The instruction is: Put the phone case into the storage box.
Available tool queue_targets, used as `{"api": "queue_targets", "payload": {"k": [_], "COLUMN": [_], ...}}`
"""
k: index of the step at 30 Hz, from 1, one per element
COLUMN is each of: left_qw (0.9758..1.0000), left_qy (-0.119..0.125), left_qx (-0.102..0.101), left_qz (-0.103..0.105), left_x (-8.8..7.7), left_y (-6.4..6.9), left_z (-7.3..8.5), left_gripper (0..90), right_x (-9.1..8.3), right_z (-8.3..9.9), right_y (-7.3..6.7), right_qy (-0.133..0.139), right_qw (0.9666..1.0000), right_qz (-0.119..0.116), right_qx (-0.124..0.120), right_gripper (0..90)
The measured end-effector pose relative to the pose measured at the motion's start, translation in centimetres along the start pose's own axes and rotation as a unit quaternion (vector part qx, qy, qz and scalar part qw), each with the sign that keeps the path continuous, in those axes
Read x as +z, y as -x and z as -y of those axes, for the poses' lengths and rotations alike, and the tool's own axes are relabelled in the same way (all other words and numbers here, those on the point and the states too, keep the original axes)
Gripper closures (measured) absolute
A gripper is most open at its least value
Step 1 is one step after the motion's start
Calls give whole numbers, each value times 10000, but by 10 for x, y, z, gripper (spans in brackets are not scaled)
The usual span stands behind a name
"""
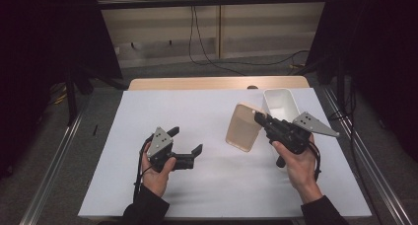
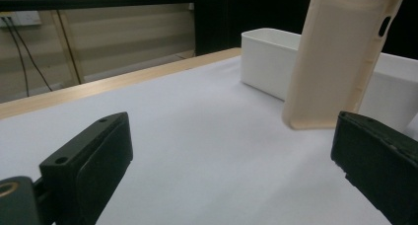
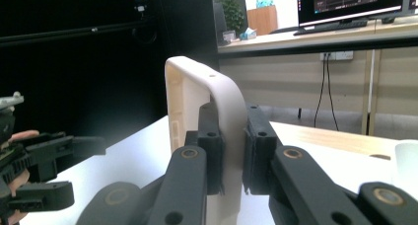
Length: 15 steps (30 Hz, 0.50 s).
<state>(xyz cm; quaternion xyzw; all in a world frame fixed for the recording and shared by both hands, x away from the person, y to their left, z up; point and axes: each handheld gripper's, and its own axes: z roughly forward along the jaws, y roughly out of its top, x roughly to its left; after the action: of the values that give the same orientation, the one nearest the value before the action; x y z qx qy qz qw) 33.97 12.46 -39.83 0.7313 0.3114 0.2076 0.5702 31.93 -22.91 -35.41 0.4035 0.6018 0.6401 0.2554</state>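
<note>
A beige rectangular lid point(image 1: 243, 128) hangs tilted above the white table cover point(image 1: 207, 185), gripped by its edge. My right gripper point(image 1: 258, 117) is shut on that lid; in the right gripper view both pads pinch the lid's rim point(image 3: 229, 116). Behind it stands an open white box point(image 1: 281, 104), also seen past the lid point(image 2: 340, 57) as a white box point(image 2: 266, 57) in the left gripper view. My left gripper point(image 1: 186, 141) rests low at the left with its jaws wide apart and nothing between them; the left gripper point(image 2: 226, 156) points toward the lid and box.
A wooden table edge point(image 1: 217, 83) runs along the far side. Black frame posts and cables stand beyond it. A desk with a monitor point(image 3: 345, 3) is far behind in the right gripper view.
</note>
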Motion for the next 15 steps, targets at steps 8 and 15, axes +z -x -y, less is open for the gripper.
{"api": "queue_targets", "payload": {"k": [8, 15], "left_qw": [9995, 9984], "left_qy": [70, 217], "left_qx": [-131, -175], "left_qz": [-293, -484], "left_x": [-22, -42], "left_y": [-13, -23], "left_z": [13, 22], "left_gripper": [18, 19], "right_x": [-7, -11], "right_z": [-9, -18], "right_y": [5, 8], "right_qy": [128, 210], "right_qw": [9999, 9997], "right_qz": [-2, -26], "right_qx": [-63, -93], "right_gripper": [807, 808]}}
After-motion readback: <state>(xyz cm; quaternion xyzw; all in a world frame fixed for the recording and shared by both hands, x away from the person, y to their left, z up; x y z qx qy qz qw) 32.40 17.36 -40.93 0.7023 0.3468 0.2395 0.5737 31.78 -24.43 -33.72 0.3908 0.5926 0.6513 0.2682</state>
